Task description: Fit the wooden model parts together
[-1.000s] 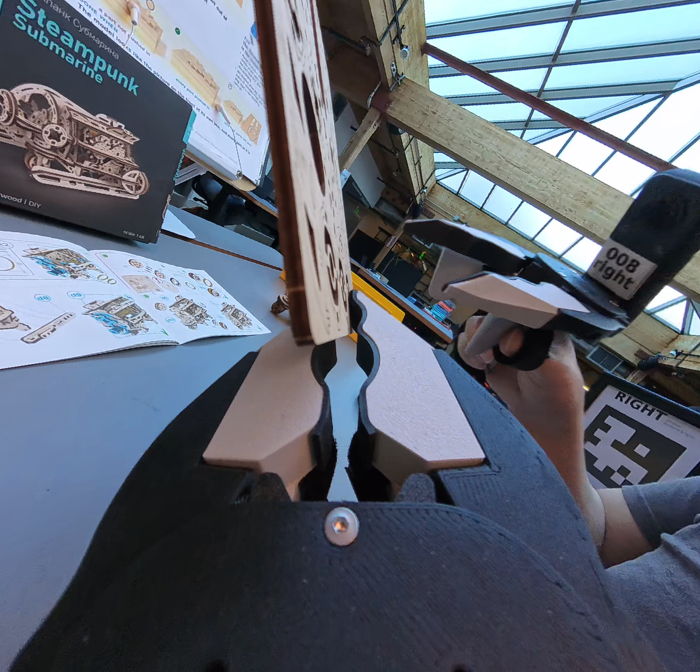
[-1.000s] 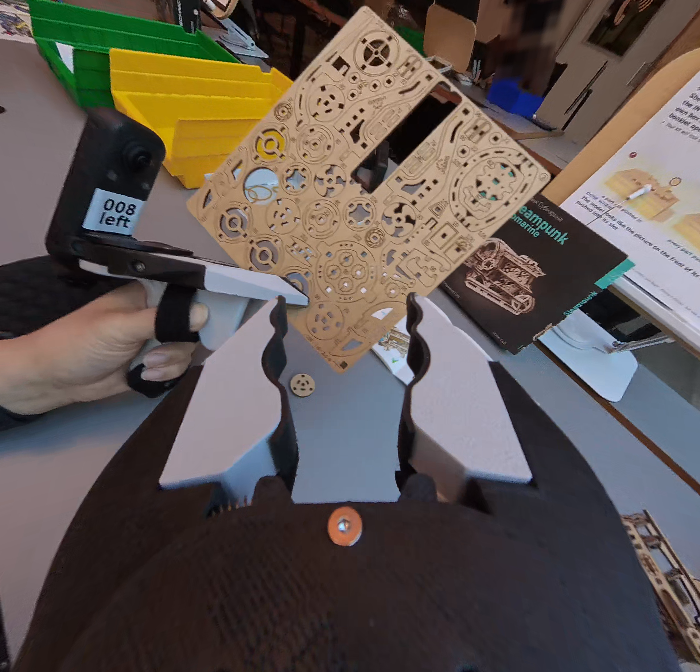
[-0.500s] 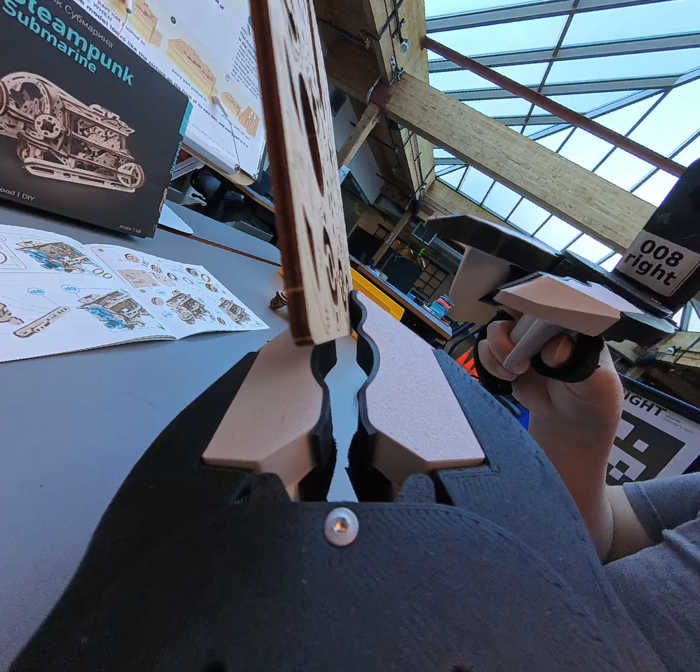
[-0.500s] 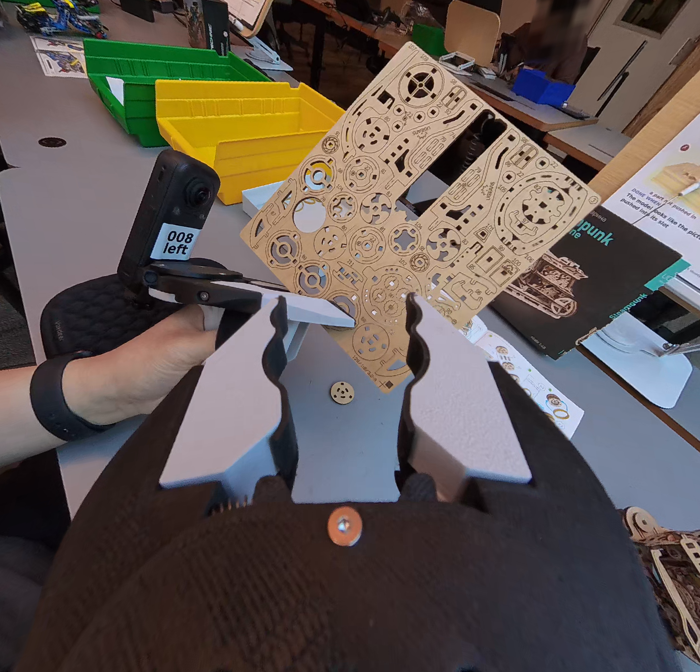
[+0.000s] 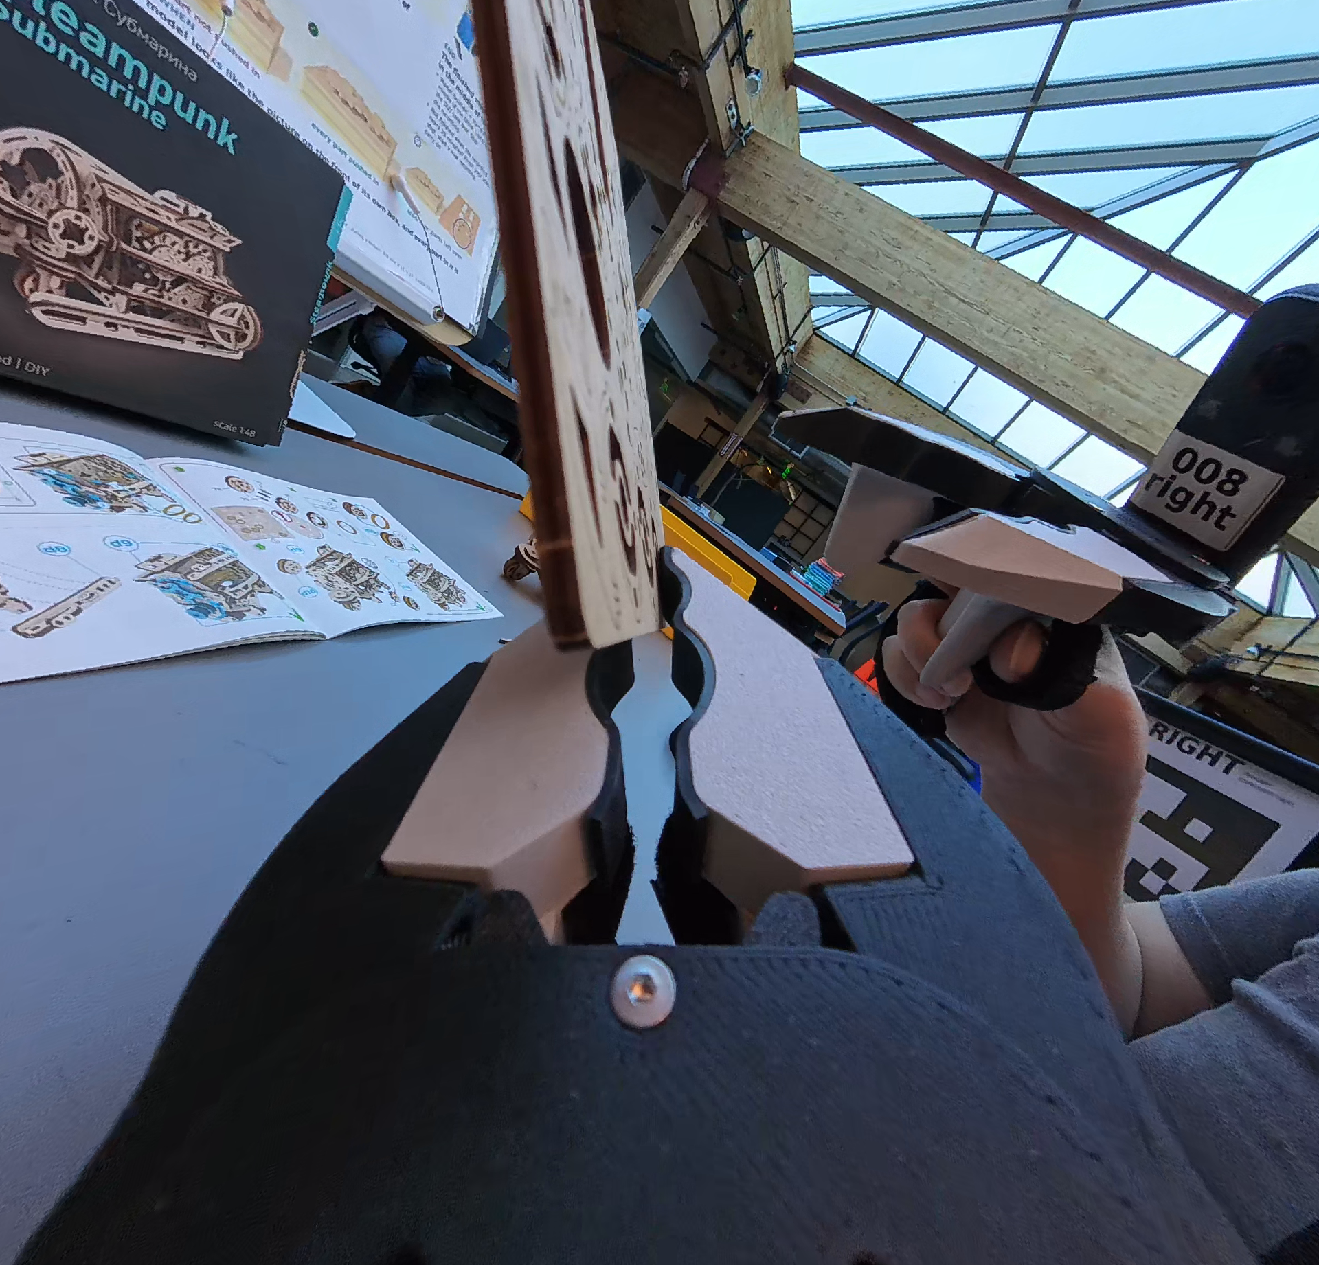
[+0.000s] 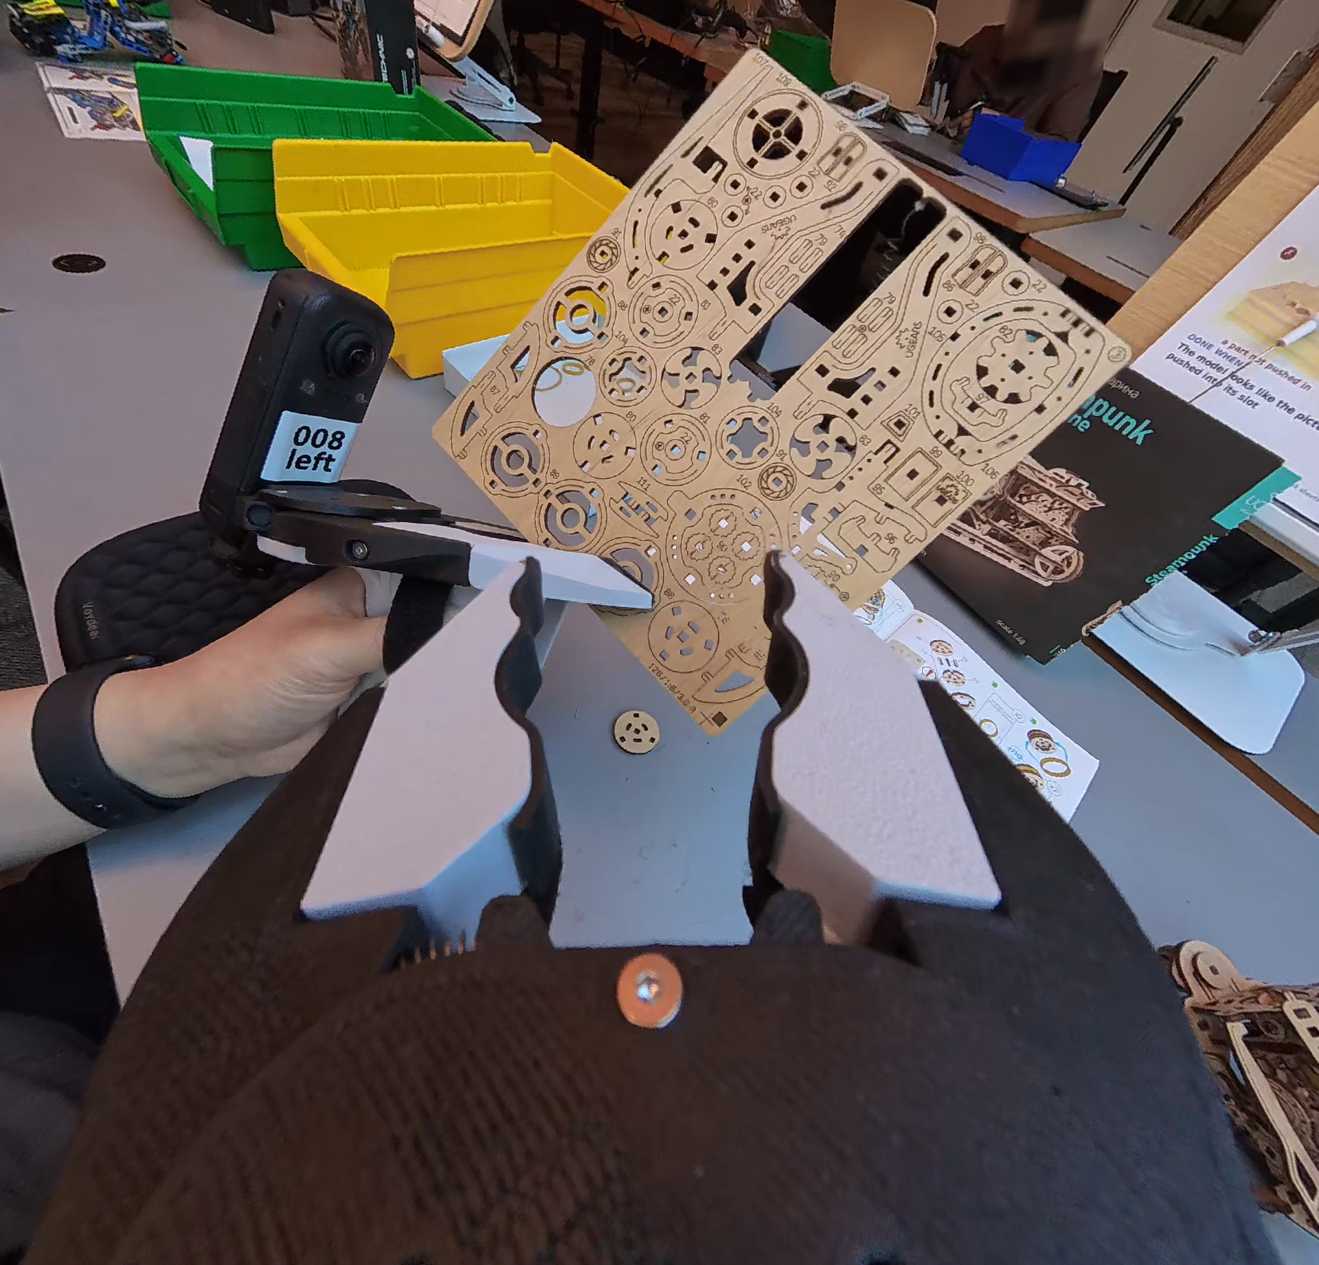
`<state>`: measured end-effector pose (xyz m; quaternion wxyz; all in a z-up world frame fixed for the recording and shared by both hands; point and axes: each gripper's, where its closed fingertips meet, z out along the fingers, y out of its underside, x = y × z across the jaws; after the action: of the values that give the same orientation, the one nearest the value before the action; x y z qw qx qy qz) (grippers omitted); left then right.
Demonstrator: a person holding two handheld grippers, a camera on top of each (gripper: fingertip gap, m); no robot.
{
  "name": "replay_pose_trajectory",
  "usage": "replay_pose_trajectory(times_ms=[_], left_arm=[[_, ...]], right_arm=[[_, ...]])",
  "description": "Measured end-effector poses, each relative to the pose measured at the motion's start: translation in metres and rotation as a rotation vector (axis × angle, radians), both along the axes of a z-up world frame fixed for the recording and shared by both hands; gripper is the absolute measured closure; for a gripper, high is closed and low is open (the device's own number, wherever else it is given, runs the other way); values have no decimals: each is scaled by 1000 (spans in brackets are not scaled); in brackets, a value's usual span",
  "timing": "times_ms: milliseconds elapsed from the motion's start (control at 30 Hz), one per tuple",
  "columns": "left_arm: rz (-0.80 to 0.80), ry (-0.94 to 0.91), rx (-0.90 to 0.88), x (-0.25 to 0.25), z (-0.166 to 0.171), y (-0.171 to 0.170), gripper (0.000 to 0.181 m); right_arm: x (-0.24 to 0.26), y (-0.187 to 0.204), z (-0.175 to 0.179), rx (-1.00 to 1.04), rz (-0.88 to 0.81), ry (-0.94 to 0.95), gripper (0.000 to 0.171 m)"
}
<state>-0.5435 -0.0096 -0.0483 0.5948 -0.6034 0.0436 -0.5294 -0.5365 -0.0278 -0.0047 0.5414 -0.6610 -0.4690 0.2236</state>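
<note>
Standing over the grey table (image 6: 178, 346), you notice the laser-cut wooden sheet (image 6: 749, 403) first, raised clear of the surface and tilted on 1 corner, probably so its flat face meets the other tool square-on. The left gripper (image 5: 646, 610) is closed tight on the sheet's lower edge, steadying it like a vice. The right gripper (image 6: 646, 574) waits just in front with its jaws spread wide and nothing between them, seemingly ready to press a part loose. Below, 1 small wooden disc (image 6: 635, 731) lies on the table, apart from everything.
</note>
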Motion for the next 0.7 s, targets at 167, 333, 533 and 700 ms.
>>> replay_pose_trajectory(times_ms=[167,333,533,700], left_arm=[[0,-8,2,-2,1,-1,181],[-5,-11,8,-1,1,-2,181],[-21,-16,31,1,5,-6,181],[-28,-20,40,2,6,-7,181]], right_arm=[[3,3,2,3,-7,9,109],[7,7,3,11,-12,25,110],[13,17,8,59,-44,39,111],[17,24,12,57,-55,60,112]])
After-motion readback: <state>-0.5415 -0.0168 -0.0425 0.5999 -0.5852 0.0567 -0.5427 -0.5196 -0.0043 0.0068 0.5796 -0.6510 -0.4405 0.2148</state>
